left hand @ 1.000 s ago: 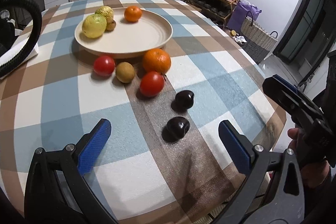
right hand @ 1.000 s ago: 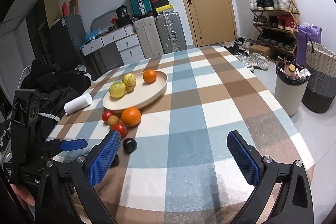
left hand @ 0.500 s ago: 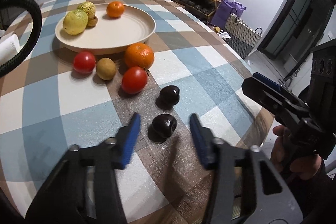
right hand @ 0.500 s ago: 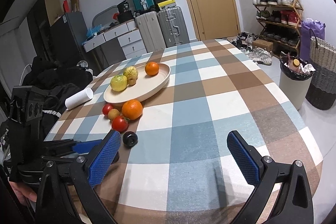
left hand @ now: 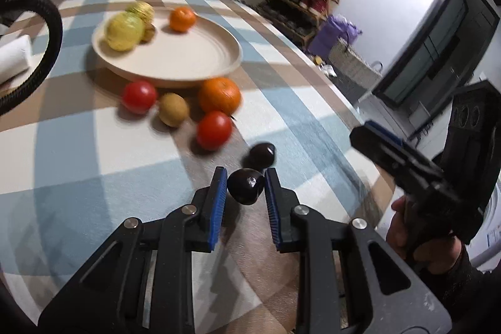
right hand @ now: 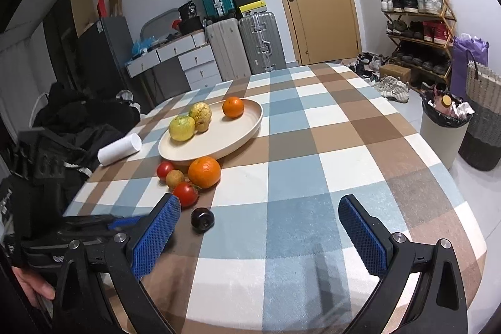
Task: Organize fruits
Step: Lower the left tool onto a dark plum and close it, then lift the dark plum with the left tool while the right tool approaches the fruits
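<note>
My left gripper [left hand: 245, 175] is shut on a dark plum [left hand: 245, 191], its blue pads pressed against both sides just above the checked tablecloth. A second dark plum [left hand: 261, 154] lies right behind it. Further back sit a red tomato [left hand: 214, 130], an orange [left hand: 220, 96], a kiwi [left hand: 173, 114] and another tomato [left hand: 139, 97]. The beige plate [left hand: 188, 52] holds two yellow fruits and a small orange [left hand: 182, 18]. My right gripper [right hand: 260, 227] hangs open over the near table edge, holding nothing. In its view the loose plum [right hand: 202, 219] sits by its left finger, which hides the held plum.
A white paper roll [right hand: 119, 149] lies left of the plate [right hand: 225, 133]. A black cable loop [left hand: 53, 30] hangs at the left. One finger of the right gripper [left hand: 380, 143] and a hand are at the table's right edge. A waste bin [right hand: 441, 127] stands on the floor.
My left gripper moved forward and down around the nearer dark plum and went from wide open to shut on it. The right gripper stayed open and drifted slightly.
</note>
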`<state>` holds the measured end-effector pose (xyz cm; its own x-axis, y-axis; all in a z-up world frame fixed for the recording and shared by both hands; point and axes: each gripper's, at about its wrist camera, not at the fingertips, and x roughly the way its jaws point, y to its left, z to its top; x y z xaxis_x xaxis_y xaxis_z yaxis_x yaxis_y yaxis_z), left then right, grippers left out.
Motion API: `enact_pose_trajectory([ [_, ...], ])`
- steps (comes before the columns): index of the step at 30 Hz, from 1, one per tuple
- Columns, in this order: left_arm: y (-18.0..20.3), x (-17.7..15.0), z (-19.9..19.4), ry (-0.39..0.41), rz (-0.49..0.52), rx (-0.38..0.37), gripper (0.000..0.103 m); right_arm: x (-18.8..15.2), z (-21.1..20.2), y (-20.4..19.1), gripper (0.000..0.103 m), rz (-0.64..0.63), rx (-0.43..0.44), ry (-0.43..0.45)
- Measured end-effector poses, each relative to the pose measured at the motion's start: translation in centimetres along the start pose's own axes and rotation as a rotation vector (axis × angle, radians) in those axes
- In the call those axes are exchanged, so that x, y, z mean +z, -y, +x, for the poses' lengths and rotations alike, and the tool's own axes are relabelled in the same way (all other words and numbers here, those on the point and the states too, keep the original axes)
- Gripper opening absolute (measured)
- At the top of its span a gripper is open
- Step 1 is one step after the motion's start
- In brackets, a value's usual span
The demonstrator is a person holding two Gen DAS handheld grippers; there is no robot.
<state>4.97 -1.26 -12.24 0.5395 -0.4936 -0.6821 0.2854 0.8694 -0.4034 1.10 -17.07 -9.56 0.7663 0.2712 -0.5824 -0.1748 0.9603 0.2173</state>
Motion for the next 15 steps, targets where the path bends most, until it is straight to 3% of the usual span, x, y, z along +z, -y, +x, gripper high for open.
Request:
enact_pose_trajectory([
  [8, -3.3, 1.2, -3.3, 0.098, -0.055, 0.026, 0.022, 1.1, 2.6, -1.9, 0.103, -0.003, 0.089, -0.046],
  [15, -6.5, 1.8, -5.3, 0.129, -0.109, 0.041, 0.022, 1.7, 6.5, -3.8, 0.102, 0.032, 0.15, -0.127],
])
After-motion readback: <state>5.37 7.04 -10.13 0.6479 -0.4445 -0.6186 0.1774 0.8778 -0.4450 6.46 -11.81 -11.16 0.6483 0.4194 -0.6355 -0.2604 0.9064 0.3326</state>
